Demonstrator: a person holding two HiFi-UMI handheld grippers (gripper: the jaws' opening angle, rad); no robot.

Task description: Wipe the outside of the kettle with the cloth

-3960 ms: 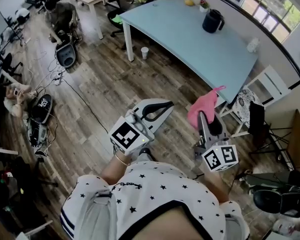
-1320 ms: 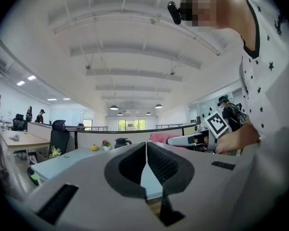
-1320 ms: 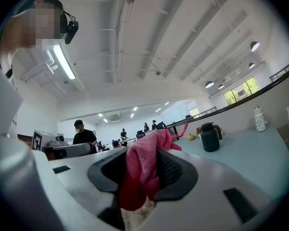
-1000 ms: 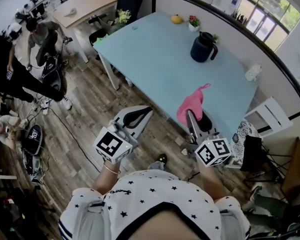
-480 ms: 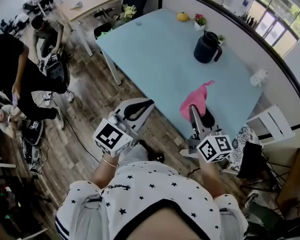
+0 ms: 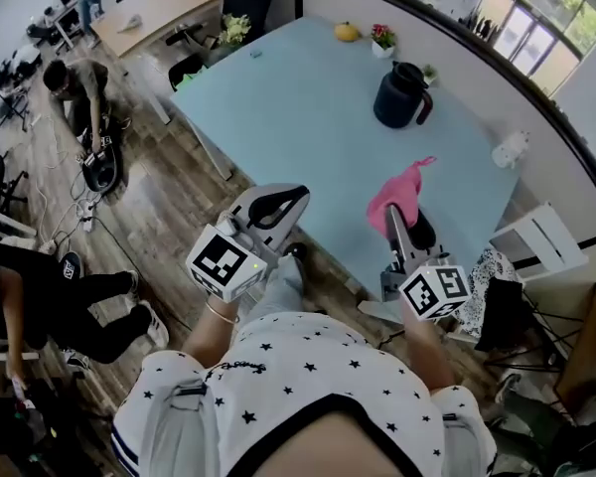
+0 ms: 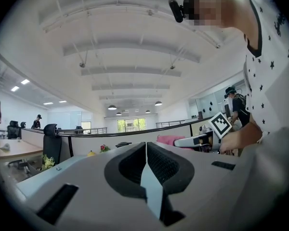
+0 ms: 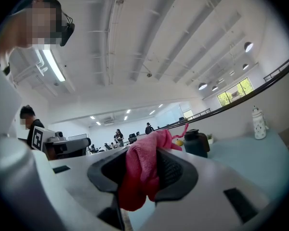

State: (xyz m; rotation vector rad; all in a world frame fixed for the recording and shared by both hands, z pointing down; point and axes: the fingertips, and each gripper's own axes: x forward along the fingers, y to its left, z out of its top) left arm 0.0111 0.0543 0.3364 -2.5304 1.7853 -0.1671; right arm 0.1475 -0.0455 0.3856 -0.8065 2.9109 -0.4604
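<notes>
Compared with half a second ago, the pale blue table (image 6: 298, 107) is lying closer under the person's hands, so the pink cloth (image 6: 398, 189) is now showing against the tabletop near its front edge, and the bystander in black (image 6: 40, 296) is now crouching low at the left of the wooden floor (image 6: 169, 207). The right gripper (image 6: 394, 215) is pointing forward toward the table with its jaws pinching the cloth, which is bunching up between the pads and spilling out above and below them in the right gripper view. The left gripper (image 6: 283, 202) is hanging over the floor just short of the table's near edge, and in the left gripper view its jaws are pressing together with nothing between them, leaving only a thin seam. The dark kettle (image 6: 401, 95) is standing upright on the far side of the table, its handle turning to the right, well apart from both grippers and from the cloth. Beyond it, near the table's far edge, a yellow fruit (image 6: 348, 33) and a small pot of flowers (image 6: 382, 40) are sitting side by side, and a white bottle (image 6: 510, 149) is standing by the right edge.
</notes>
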